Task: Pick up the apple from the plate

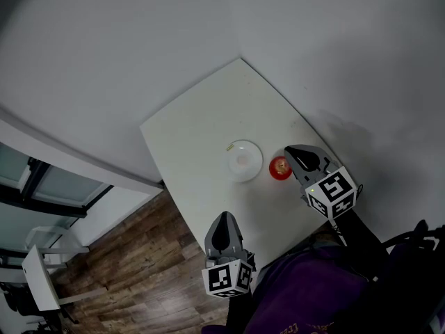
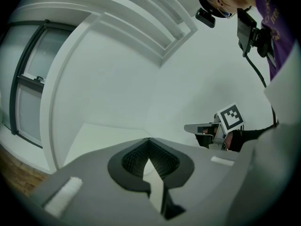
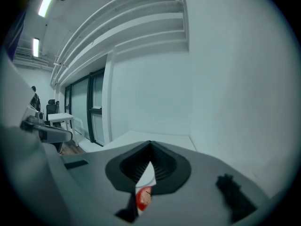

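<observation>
We find the left gripper [image 1: 224, 218] nearest the person, over the table's near edge. Its jaws are together, with nothing between them. Further out, we find the right gripper [image 1: 288, 150] with its jaws also closed and empty. In the right gripper view, the red apple [image 3: 143, 197] shows through the slot behind the closed tips, unclamped. We locate the apple on the white table [image 1: 201, 138], just beside the right rim of the white plate [image 1: 254, 155]. The plate holds nothing. White walls stand beyond the table.
</observation>
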Demonstrator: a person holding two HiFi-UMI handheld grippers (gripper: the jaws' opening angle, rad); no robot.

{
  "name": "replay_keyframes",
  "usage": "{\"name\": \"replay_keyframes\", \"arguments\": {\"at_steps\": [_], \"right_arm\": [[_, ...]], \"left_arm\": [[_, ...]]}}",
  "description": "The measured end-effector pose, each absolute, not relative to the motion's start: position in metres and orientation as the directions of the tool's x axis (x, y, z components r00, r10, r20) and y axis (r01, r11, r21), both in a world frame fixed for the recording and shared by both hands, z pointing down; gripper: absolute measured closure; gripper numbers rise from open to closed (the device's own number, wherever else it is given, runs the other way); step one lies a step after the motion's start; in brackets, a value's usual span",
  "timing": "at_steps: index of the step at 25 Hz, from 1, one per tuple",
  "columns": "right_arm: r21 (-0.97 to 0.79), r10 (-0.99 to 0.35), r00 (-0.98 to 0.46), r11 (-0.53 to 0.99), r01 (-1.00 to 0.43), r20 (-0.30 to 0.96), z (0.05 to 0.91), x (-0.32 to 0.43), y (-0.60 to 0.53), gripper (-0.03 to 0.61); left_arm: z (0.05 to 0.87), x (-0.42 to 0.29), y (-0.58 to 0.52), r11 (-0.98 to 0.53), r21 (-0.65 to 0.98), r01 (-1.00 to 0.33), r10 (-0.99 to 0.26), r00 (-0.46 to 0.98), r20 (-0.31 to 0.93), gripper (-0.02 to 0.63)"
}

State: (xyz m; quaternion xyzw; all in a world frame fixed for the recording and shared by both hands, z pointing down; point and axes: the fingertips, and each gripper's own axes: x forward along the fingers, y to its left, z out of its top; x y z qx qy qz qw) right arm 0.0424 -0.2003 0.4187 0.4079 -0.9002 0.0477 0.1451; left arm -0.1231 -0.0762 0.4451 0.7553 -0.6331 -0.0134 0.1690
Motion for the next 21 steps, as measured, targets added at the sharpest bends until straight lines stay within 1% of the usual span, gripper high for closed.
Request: {"name": "replay_keyframes", "arguments": {"at_steps": [13,17,21], "right_arm": [[0.038,-0.71,-0.629,0.672,-0.739,0.316,0.4236,0.039,-0.1988,0.568],[0.04,-0.711,-0.628,0.671,-0.74,0.318,0.4234,0.039,-0.1994,0.568],[0.04,-0.711,-0.626,0.67,-0.741,0.321,0.4229,0.0384,-0.1998,0.568]], "left_arm": [[0.4411,-0.1217,-0.076,-0.143,0.291,-0.946,-0.965,0.198,0.169,0.607],[0.445,-0.124,-0.0747,-0.131,0.273,-0.953,-0.962,0.189,0.199,0.607],[0.4423,-0.1245,-0.0767,-0.141,0.27,-0.952,-0.962,0.197,0.192,0.607]]}}
